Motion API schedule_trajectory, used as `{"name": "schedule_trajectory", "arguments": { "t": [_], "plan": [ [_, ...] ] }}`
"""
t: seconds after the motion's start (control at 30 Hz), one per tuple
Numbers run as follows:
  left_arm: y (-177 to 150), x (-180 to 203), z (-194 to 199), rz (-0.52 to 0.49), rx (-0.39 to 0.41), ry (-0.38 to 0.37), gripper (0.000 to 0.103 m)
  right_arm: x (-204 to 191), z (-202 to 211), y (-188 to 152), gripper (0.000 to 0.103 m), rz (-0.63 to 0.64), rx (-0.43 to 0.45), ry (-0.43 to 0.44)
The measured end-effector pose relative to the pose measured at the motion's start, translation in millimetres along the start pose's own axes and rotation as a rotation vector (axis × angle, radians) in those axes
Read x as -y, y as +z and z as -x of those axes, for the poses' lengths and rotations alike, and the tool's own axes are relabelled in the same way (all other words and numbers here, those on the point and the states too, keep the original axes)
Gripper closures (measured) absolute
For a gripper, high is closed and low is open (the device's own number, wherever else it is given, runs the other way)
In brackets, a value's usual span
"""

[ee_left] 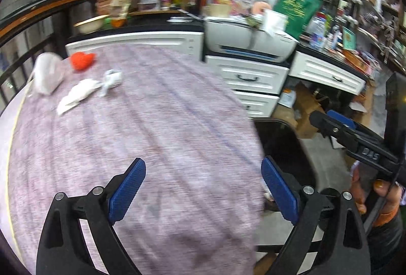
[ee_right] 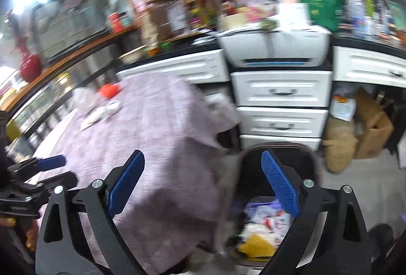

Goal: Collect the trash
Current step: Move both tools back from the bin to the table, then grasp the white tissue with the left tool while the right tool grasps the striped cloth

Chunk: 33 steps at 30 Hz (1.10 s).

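Trash lies at the far left of the purple-clothed table (ee_left: pixel 157 123): a red crumpled piece (ee_left: pixel 82 60), a pale bag (ee_left: pixel 47 76), a white wrapper (ee_left: pixel 77 95) and a small white crumpled piece (ee_left: pixel 111 78). They also show, blurred, in the right wrist view (ee_right: pixel 101 112). My left gripper (ee_left: pixel 203 188) is open and empty above the table's near part. My right gripper (ee_right: pixel 203 188) is open and empty, over the table's right edge and a black bin (ee_right: pixel 276 156) that holds trash (ee_right: pixel 264 229). The right gripper also shows in the left wrist view (ee_left: pixel 337 125).
White drawers (ee_left: pixel 251 79) and a white printer (ee_left: pixel 248 41) stand behind the table. A cluttered black counter (ee_left: pixel 157 19) and shelves run along the back. Cardboard boxes (ee_right: pixel 370 133) and a brown sack (ee_right: pixel 340 145) sit on the floor at right, beyond the bin.
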<state>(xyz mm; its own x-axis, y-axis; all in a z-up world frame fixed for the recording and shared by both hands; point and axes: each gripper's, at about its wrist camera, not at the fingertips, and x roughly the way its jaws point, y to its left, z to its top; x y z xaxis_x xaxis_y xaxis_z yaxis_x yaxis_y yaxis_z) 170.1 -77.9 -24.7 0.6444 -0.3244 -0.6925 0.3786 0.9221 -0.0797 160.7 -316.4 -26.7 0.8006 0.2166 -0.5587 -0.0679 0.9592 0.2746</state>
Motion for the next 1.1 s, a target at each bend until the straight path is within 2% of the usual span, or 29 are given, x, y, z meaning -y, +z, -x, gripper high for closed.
{"name": "schedule_trajectory", "arguments": {
  "t": [0.3, 0.6, 0.83, 1.1],
  "plan": [
    [-5.8, -79.2, 11.5, 0.102, 0.001, 0.12, 0.01, -75.1, -50.8, 9.4, 0.011, 0.124, -0.128, 0.136],
    [-0.9, -142.3, 3.2, 0.178, -0.026, 0.187, 0.01, -123.6, -89.0, 18.6, 0.011, 0.228, -0.199, 0.173],
    [34.4, -177.2, -31.4, 0.18, -0.038, 0.242, 0.01, -142.8, -113.8, 28.6, 0.011, 0.264, -0.221, 0.177],
    [80.1, -203.3, -92.9, 0.145, -0.098, 0.287, 0.012, -146.9, -124.1, 29.2, 0.011, 0.289, -0.24, 0.174]
  ]
}}
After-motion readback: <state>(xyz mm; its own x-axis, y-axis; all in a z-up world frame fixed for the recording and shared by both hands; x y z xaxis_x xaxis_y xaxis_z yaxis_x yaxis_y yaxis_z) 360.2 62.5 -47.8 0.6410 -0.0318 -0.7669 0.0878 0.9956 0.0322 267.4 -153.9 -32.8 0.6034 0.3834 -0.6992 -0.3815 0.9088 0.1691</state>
